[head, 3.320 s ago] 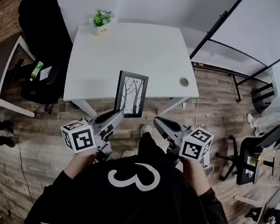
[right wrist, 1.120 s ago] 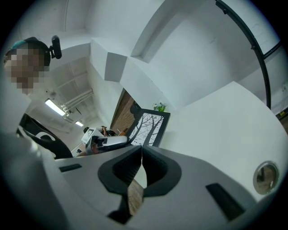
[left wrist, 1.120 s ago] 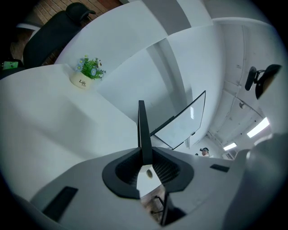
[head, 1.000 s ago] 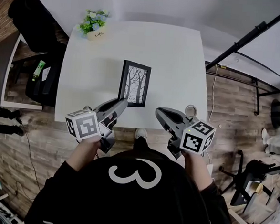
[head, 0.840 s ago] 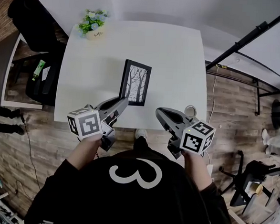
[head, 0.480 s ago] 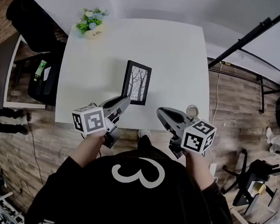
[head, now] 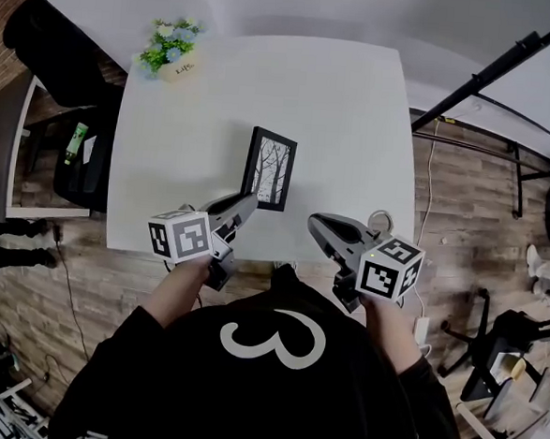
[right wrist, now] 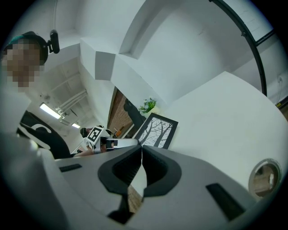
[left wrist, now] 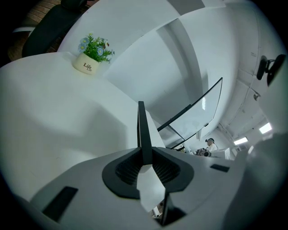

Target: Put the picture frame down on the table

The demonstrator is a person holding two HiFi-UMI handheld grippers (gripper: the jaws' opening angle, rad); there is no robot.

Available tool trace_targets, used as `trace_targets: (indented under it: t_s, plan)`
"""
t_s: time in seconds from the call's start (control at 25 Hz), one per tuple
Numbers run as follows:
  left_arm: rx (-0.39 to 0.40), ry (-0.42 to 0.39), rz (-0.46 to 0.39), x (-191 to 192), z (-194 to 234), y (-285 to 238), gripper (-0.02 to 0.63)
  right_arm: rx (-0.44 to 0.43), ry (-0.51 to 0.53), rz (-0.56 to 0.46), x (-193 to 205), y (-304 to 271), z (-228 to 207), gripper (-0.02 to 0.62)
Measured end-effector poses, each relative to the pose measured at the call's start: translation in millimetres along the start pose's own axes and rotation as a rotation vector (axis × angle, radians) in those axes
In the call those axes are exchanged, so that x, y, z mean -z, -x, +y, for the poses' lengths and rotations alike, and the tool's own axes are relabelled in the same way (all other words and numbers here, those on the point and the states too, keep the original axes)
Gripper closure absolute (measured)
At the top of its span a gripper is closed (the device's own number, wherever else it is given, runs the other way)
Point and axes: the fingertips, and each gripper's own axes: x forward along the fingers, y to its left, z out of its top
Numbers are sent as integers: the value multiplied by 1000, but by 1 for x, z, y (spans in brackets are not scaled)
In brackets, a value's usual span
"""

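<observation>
The picture frame (head: 269,168), black-edged with a bare-tree print, stands tilted over the front middle of the white table (head: 339,106). My left gripper (head: 249,201) is shut on its lower left corner. In the left gripper view the frame (left wrist: 141,121) shows edge-on as a thin dark strip rising from the pinched jaws of the left gripper (left wrist: 145,157). My right gripper (head: 314,219) hovers just right of the frame, shut and holding nothing. In the right gripper view the frame (right wrist: 156,131) shows beyond the closed right gripper (right wrist: 141,150). Whether the frame touches the table I cannot tell.
A small potted plant (head: 169,54) stands at the table's far left corner. A round fitting (head: 381,219) sits at the front right corner. A black chair (head: 81,168) and a green bottle (head: 77,139) are left of the table. Black stand legs (head: 482,74) run along the right.
The frame, held in my left gripper, has gone from in front of the table's edge to over its front middle. Both grippers moved forward with it and stay shut.
</observation>
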Motion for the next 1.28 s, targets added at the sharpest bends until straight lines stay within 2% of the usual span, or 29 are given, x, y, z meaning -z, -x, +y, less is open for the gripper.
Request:
trace_targets:
  t_s: [0.44,0.88,1.08,1.28]
  plan:
    - [3,39,46,11,16,-11,523,28,-39,8,2,-2,-17,572]
    - [24,86,48,13,25,-10,523,34,-80,-5,7,-4,-21,572]
    - [8,100,45,13,28,-11,523,26,-89,-9,10,-4,-21,572]
    - [-43,91,50,16,37,-12,523,31,-112,-17,11,-4,-26,571]
